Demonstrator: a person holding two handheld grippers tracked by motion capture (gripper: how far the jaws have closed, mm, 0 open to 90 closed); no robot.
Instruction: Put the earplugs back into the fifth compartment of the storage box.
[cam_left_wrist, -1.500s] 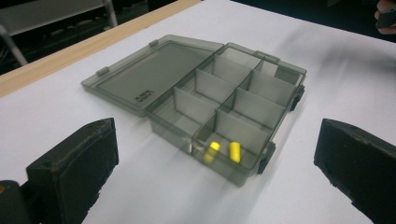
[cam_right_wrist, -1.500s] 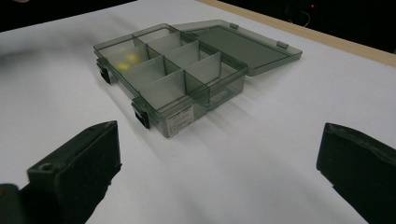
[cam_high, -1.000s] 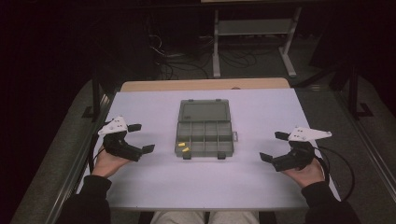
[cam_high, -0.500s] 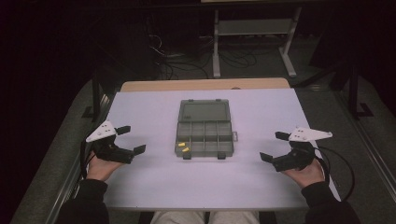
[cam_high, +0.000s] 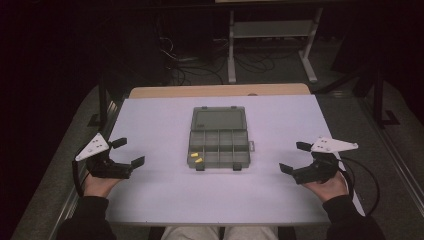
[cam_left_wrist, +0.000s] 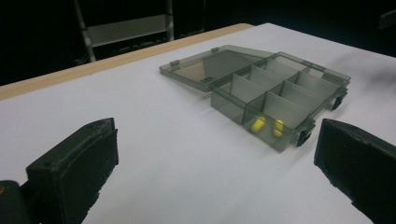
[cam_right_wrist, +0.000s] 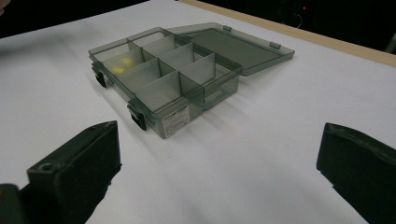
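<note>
High view, item status: left gripper (cam_high: 119, 156), jaws spread and empty, has drawn back toward the table's (cam_high: 150, 200) near-left edge; right gripper (cam_high: 296, 157), likewise spread, rests near-right; open compartment box (cam_high: 219, 137) with two yellow pieces (cam_high: 197, 158) sits mid-table, untouched — work seemingly not begun.
</note>
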